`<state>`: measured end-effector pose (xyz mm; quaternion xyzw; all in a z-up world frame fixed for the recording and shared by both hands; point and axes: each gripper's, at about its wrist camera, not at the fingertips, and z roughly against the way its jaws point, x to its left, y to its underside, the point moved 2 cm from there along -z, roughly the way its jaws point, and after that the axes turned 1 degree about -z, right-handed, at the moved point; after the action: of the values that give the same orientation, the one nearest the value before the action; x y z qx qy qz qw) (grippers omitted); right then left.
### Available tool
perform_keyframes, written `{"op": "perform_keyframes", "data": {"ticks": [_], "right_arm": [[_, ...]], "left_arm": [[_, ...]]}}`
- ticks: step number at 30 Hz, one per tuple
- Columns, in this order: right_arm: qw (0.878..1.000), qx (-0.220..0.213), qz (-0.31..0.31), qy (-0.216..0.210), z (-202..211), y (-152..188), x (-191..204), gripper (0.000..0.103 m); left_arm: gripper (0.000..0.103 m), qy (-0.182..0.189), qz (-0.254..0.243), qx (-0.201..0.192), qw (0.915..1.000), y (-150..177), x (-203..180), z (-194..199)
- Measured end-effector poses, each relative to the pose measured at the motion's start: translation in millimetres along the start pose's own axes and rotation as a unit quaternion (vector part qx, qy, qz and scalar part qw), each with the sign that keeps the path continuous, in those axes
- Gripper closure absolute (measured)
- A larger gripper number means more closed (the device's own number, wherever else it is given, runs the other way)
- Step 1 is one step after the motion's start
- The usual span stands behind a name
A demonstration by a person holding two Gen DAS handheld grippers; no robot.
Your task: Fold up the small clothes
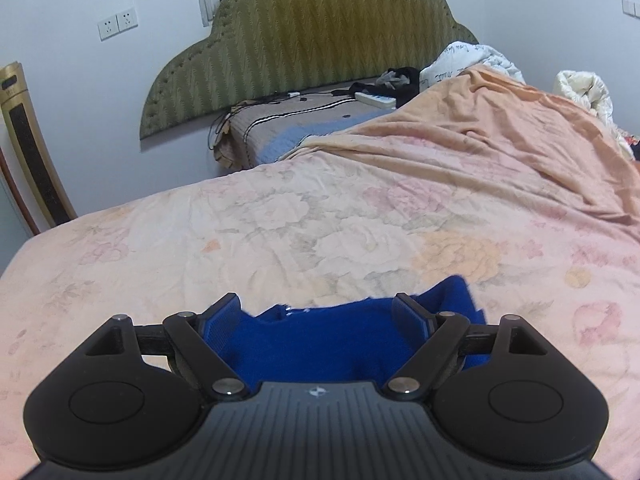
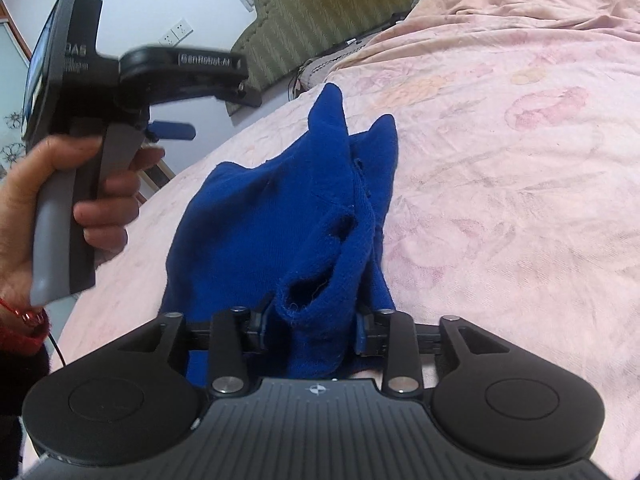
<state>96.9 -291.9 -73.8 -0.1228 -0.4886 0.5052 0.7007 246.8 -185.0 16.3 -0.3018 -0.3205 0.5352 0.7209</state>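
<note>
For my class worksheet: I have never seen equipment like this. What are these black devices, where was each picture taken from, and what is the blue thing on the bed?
No robot here: a person holds a pair of hand-operated tongs in each hand, and each carries a wide-angle camera looking forward along its two fingers. One picture comes from the left tongs, the other from the right tongs. In the right-hand picture you also see the person's left hand gripping the other handle. On the floral bedsheet lies a crumpled blue garment, the small piece of clothing to be folded. The right tongs are closed on a bunched part of it. The left tongs are open above it, gripping nothing. Behind is a green headboard.
</note>
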Motion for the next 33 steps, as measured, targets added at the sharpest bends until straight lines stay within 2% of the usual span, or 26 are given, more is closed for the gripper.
{"op": "perform_keyframes", "data": {"ticks": [4, 7, 9, 10, 15, 19, 20, 21, 22, 23, 25, 27, 28, 29, 33], "right_arm": [[1.000, -0.011, -0.020, -0.008, 5.5, -2.6, -4.5, 0.053], [1.000, -0.014, -0.022, -0.008, 7.3, -2.6, -7.9, 0.055], [1.000, -0.013, -0.022, 0.006, 6.0, -1.5, -9.8, 0.087], [1.000, -0.009, -0.019, 0.012, 4.7, -0.9, -11.1, 0.090], [0.997, 0.003, -0.068, -0.023, 6.3, 0.4, -23.0, 0.092], [0.985, 0.017, -0.137, -0.099, 10.4, -1.6, -33.1, 0.091], [0.984, 0.020, -0.146, -0.103, 9.1, -2.4, -34.3, 0.091], [0.986, 0.025, -0.142, -0.084, 6.7, -3.1, -34.9, 0.086], [0.991, 0.025, -0.126, -0.049, 5.3, -3.3, -35.0, 0.086], [0.993, 0.021, -0.110, -0.031, 5.5, -3.3, -34.8, 0.084], [0.995, 0.013, -0.098, -0.035, 12.0, -5.2, -33.5, 0.074], [0.996, -0.004, -0.080, -0.035, 20.1, -11.4, -30.7, 0.048], [0.997, -0.009, -0.069, -0.032, 22.5, -14.6, -30.5, 0.042], [0.998, -0.012, -0.056, -0.023, 21.9, -18.3, -29.4, 0.030], [1.000, 0.005, -0.030, -0.007, 0.3, -35.4, -31.7, 0.030]], "left_arm": [[0.020, -0.016, -0.004, 0.007, 0.9998, 18.0, 10.9, 5.4], [0.020, -0.024, 0.005, 0.013, 0.9996, 41.1, 25.7, 14.5], [0.020, -0.023, 0.018, 0.023, 0.9993, 58.7, 38.4, 20.2], [0.020, -0.022, 0.024, 0.028, 0.9991, 66.3, 43.8, 22.5], [0.019, -0.008, 0.066, 0.040, 0.9970, 103.9, 71.0, 41.6], [0.019, 0.020, 0.089, 0.045, 0.9948, 123.0, 79.1, 55.9], [0.018, 0.027, 0.088, 0.047, 0.9947, 126.5, 78.4, 58.3], [0.018, 0.033, 0.085, 0.049, 0.9946, 129.7, 76.7, 59.8], [0.018, 0.038, 0.082, 0.053, 0.9945, 132.6, 75.1, 60.4], [0.018, 0.041, 0.077, 0.053, 0.9948, 134.9, 73.6, 61.9], [0.018, 0.044, 0.064, 0.045, 0.9959, 137.3, 73.0, 64.3], [0.018, 0.048, 0.061, 0.044, 0.9960, 139.1, 74.6, 62.8], [0.018, 0.054, 0.067, 0.047, 0.9952, 140.1, 76.5, 60.6], [0.018, 0.064, 0.078, 0.052, 0.9936, 140.8, 78.5, 57.7], [0.018, 0.101, 0.121, 0.062, 0.9855, 137.1, 87.9, 42.6]]}}
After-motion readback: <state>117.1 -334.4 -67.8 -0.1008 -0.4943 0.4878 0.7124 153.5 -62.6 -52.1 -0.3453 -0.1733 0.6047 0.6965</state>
